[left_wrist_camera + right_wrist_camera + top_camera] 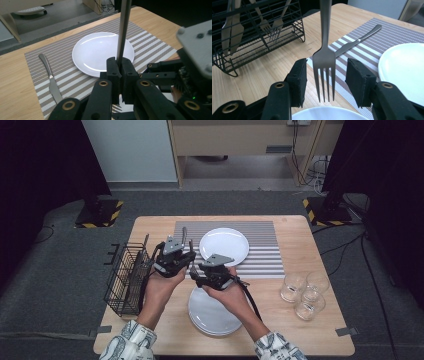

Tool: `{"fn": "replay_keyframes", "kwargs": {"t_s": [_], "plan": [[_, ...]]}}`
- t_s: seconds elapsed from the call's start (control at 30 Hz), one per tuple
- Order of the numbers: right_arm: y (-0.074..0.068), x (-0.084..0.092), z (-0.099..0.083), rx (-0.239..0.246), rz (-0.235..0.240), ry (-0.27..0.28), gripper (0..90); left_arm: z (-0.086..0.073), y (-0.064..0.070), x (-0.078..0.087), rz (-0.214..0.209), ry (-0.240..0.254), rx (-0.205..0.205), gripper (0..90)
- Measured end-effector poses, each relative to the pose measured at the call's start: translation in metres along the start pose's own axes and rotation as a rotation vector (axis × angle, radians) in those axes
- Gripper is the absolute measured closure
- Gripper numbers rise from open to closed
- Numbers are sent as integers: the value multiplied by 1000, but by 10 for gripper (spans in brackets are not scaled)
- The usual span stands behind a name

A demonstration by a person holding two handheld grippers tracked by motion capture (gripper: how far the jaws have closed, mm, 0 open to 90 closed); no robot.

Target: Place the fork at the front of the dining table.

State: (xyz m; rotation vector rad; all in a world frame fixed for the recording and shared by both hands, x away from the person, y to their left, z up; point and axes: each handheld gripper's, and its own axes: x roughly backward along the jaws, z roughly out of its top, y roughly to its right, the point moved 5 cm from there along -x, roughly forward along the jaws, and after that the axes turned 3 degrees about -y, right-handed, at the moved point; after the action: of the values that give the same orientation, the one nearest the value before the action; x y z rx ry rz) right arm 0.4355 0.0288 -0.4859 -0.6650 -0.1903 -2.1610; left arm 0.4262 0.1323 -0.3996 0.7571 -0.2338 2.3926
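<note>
**Fork Passed Between Two Grippers Above the Place Setting**

At the left edge of the table [150, 227] stood a black wire cutlery basket [125, 277], with forks and knives upright in it. Just beside it, the left gripper [181, 251] had its fingers [113, 72] pressed together on the handle of a fork [325, 57], which hung tines down over the table between the basket and the striped placemat [260, 245]. The right gripper [325, 80] sat next to it with its fingers [298, 80] spread on either side of the fork's head, not touching it.

The hold looked narrow: only the thin handle was pinched, so the fork could have swung or slipped and dropped onto the stack of plates [212, 312] below. The spread fingers might also have knocked the tines if they closed off-centre.

On the placemat lay a knife [51, 80] and, to its right, a white plate [224, 246]. Three glasses [305, 295] stood near the right edge. The table was pale wood on grey carpet, with dark curtains at both sides and a wooden cabinet behind.
</note>
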Motion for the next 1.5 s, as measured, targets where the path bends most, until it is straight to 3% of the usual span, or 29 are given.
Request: {"fn": "replay_keyframes", "kwargs": {"t_s": [0.5,0.77,1.2,1.5], "plan": [[0,-7,-5,-10,1,-3,562,2,5,1,-14,-5,-4,865],[1,-8,-6,-10,0,2,631,3,2,3,-28,14,30,865],[1,-11,-6,-34,16,2,581,3,0,7,-26,13,24,865],[1,-12,-5,-48,24,5,594,3,1,6,-31,9,16,865]]}}
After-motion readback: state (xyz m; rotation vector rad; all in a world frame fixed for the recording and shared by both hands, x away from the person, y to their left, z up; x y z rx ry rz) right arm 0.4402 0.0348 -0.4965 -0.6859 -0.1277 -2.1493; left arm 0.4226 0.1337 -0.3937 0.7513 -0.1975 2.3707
